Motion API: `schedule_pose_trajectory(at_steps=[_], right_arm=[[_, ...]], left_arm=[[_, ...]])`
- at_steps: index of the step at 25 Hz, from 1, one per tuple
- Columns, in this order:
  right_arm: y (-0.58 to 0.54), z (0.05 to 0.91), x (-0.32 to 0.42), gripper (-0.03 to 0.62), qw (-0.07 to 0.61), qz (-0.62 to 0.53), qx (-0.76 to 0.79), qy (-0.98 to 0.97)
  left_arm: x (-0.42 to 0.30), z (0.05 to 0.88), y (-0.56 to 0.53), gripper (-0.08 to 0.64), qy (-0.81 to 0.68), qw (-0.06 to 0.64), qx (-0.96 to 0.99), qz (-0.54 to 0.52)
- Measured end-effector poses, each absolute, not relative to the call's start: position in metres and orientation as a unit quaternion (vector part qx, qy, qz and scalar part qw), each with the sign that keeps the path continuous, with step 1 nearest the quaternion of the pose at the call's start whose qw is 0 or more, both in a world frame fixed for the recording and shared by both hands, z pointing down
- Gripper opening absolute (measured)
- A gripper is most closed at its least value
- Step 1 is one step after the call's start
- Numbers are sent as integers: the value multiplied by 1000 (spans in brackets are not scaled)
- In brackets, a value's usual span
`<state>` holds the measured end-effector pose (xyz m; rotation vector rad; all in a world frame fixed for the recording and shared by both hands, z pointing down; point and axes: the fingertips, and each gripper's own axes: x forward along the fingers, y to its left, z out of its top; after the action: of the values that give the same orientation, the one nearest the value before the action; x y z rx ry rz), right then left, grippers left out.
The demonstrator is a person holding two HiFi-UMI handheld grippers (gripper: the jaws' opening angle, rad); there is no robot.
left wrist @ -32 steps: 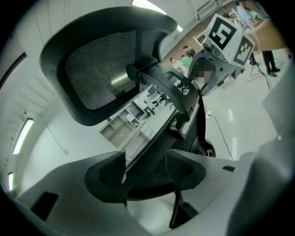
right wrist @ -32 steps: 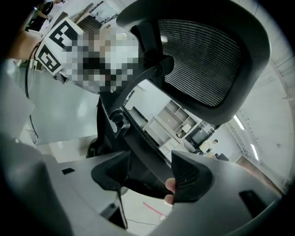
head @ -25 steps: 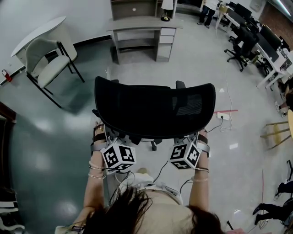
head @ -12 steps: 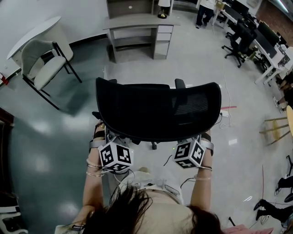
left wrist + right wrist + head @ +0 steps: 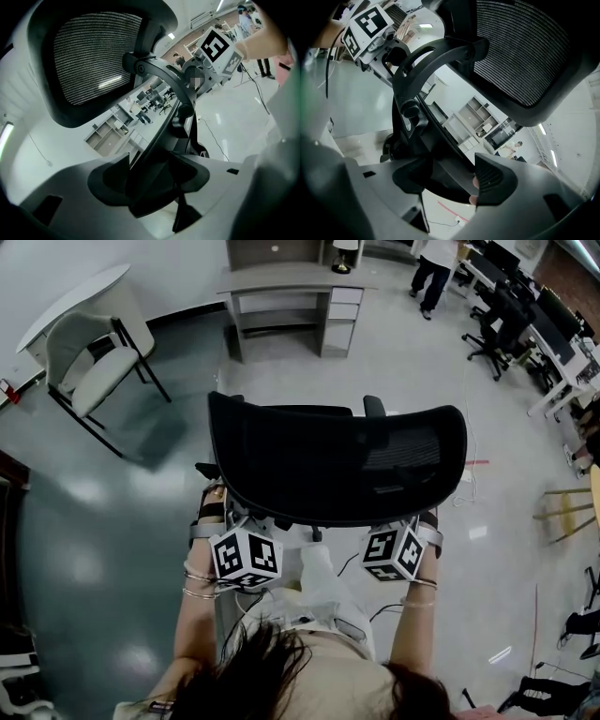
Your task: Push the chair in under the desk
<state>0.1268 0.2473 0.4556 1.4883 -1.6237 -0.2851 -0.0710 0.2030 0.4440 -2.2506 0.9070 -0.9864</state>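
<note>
Possibly, with left claw [image 5: 150, 180] and right claw [image 5: 450, 180] both pinching the chair [image 5: 328, 460] back low, an uneven push may swivel it into the table [image 5: 291, 279] drawers [image 5: 340, 310].

The right tool [image 5: 451, 180] grips the lower back frame of the black mesh chair [image 5: 522, 51].

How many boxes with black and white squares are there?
2. One black-and-white marker cube sits below the left end of the black mesh chair back; the other cube below its right end. None seems hidden.
</note>
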Motion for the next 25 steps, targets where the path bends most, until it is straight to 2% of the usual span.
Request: schedule_pose_trajectory(at_steps=[10, 15, 25], right_arm=[[213, 455, 133, 256, 440, -126, 591, -664], [201, 456, 142, 258, 448, -123, 581, -669], [170, 458, 155, 264, 470, -147, 574, -654]], left_arm=[[-67, 450, 163, 262, 341, 280, -788, -428], [-59, 450, 157, 262, 339, 256, -797, -429], [-49, 451, 147, 262, 340, 252, -795, -435]])
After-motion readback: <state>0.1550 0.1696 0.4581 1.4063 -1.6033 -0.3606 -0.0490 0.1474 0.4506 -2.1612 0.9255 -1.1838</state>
